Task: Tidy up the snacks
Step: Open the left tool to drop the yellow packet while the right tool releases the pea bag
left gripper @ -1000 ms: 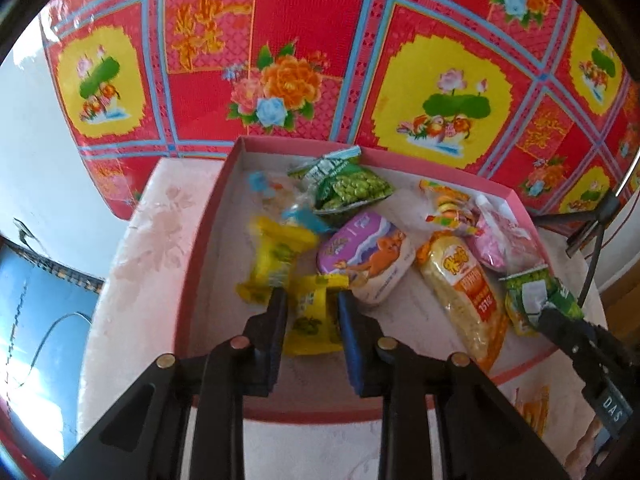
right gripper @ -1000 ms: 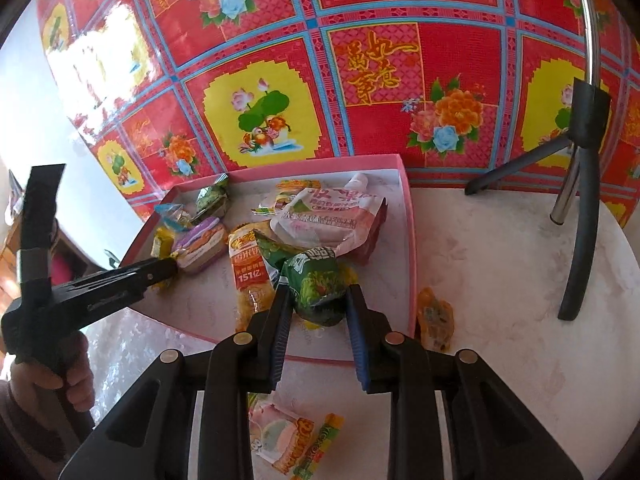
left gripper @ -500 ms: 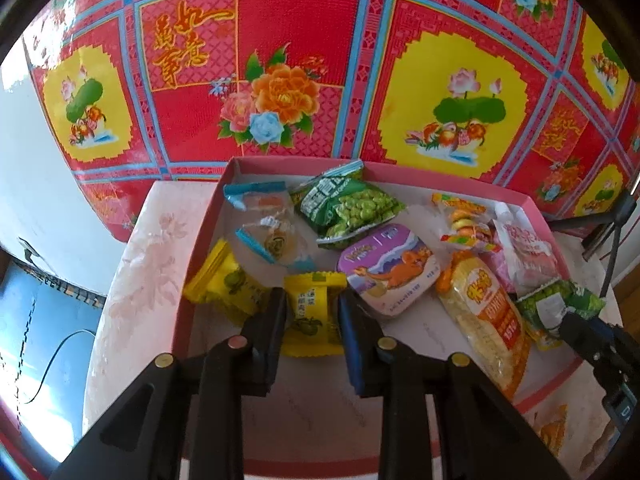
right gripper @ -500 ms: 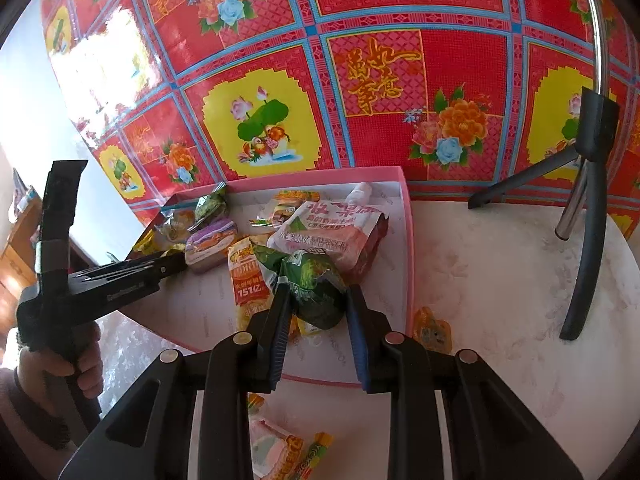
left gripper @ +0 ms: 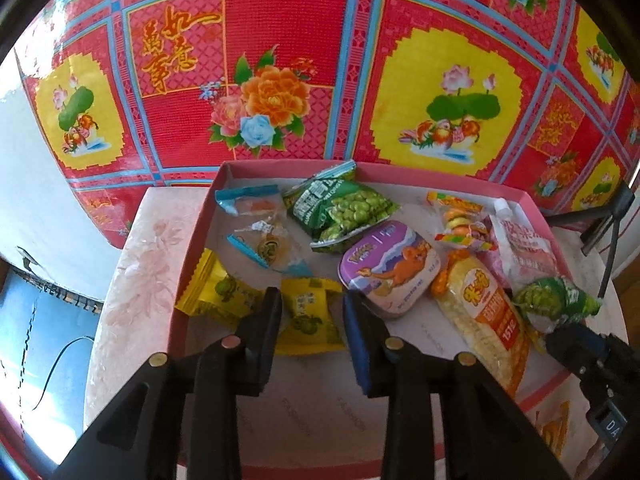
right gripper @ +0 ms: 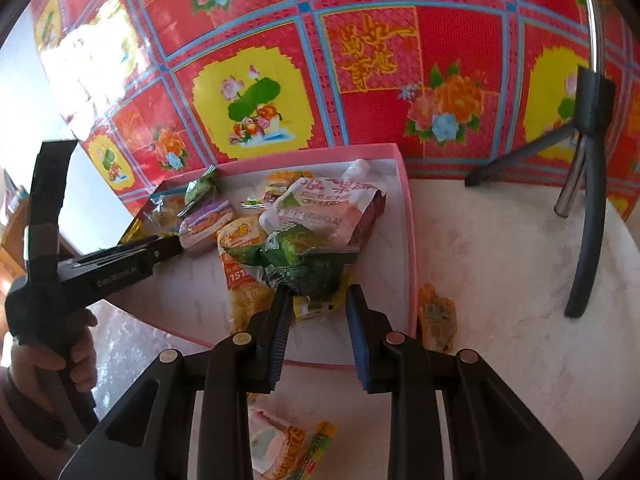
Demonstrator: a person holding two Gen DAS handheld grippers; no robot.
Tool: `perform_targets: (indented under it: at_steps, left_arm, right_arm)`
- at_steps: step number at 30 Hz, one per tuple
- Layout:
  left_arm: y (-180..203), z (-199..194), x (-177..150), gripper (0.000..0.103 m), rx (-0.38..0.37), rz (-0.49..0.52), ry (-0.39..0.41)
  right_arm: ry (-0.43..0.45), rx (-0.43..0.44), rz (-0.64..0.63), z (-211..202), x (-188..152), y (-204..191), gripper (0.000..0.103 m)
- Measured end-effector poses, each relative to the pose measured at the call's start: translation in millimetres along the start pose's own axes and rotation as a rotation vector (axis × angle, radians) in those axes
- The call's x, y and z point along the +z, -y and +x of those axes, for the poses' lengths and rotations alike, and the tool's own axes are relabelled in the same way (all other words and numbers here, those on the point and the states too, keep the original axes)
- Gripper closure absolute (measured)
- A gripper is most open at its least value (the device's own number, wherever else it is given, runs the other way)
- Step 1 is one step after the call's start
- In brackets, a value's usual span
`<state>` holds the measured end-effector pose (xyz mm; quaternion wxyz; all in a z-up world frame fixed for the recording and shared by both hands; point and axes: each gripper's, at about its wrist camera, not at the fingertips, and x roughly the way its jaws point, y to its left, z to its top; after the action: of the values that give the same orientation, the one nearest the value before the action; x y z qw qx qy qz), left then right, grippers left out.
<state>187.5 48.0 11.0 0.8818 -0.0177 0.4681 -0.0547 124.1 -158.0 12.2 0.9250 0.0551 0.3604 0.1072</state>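
A pink-rimmed box [left gripper: 192, 240] [right gripper: 410, 248] on the round table holds several snacks. My left gripper [left gripper: 310, 306] stands around a small yellow snack packet [left gripper: 310, 320] on the box floor; its jaws look slightly apart from it. A second yellow packet [left gripper: 216, 296] leans on the left wall. My right gripper [right gripper: 318, 294] has a green snack bag [right gripper: 312, 260] between its jaws over the box; the same bag shows in the left view [left gripper: 554, 306].
In the box lie a green pea bag [left gripper: 340, 208], a purple tin [left gripper: 390, 268], an orange-yellow packet [left gripper: 484, 316] and a pink pouch [right gripper: 324, 208]. Loose snacks lie on the table outside the box [right gripper: 436, 316] [right gripper: 288, 444]. A tripod leg [right gripper: 588, 208] stands right.
My left gripper drew back toward the near box edge with the yellow packet between its jaws, and the jaws widened a little. The right gripper's jaws opened slightly around the green bag.
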Motion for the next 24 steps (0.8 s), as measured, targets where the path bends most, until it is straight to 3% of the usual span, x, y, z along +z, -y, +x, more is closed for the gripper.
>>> perform_targets:
  at_steps: [5,11,24]
  left_arm:
    - [3.4,-4.5,0.5,0.062,-0.007,-0.001,-0.016]
    - [7.3,-20.4,-3.9,0.057,-0.023,-0.009,-0.018]
    - [31.5,-60.8,-12.2,0.053,-0.039,-0.003,-0.014]
  right_arm:
    - [-0.004,0.021,0.037,-1.4,1.6,3.9,0.072]
    - [0.031,0.045,0.024,-16.2,1.3,-0.7,0.052]
    - [0.041,0.06,0.005,-50.0,-11.1,11.1,0.052]
